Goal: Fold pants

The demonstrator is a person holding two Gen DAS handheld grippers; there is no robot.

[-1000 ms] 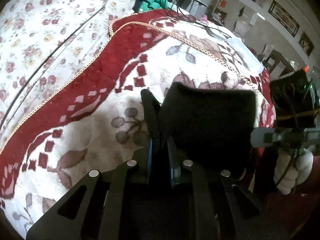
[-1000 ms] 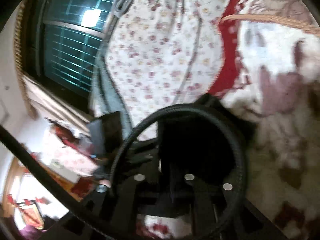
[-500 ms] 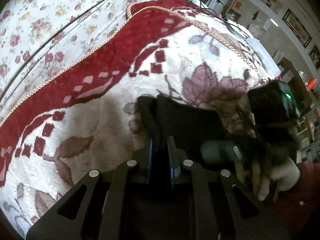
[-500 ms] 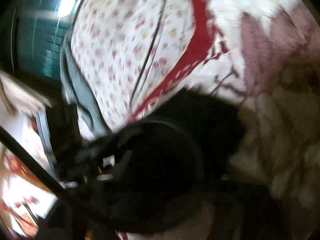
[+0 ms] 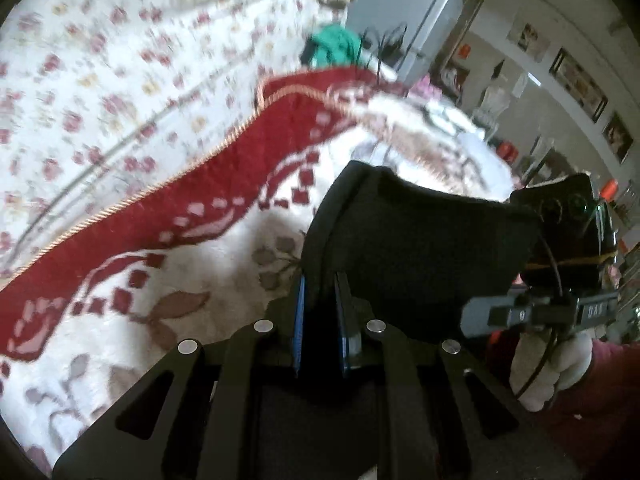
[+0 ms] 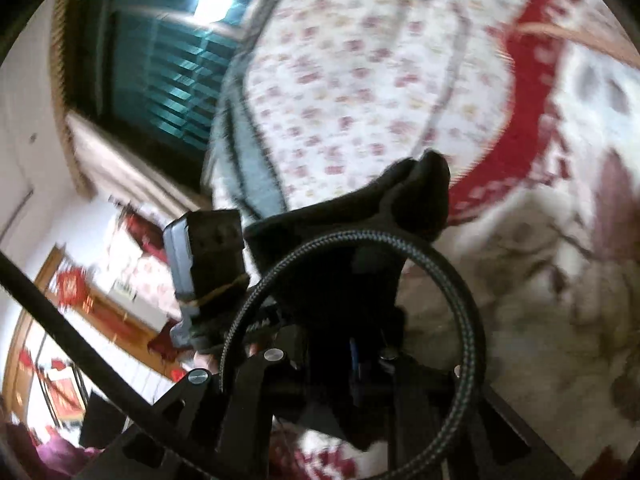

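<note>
The black pants (image 5: 420, 240) hang stretched between my two grippers above a red and white floral blanket (image 5: 200, 272). My left gripper (image 5: 320, 280) is shut on one folded edge of the pants. In the left wrist view the right gripper (image 5: 552, 312) holds the other end at the right, in a white-gloved hand. In the right wrist view my right gripper (image 6: 372, 352) is shut on the pants (image 6: 360, 232), and a looped black cable crosses in front of its fingers. The left gripper's body (image 6: 208, 256) shows at the left there.
A floral bedsheet (image 5: 100, 80) lies beyond the blanket. A green cloth (image 5: 336, 44) and cables sit at the bed's far end by a grey cabinet. A window with bars (image 6: 152, 72) and room furniture show at the left in the right wrist view.
Both grippers dipped toward the blanket and came close together half a second ago. Now they have lifted and moved apart again, with the pants still held between them.
</note>
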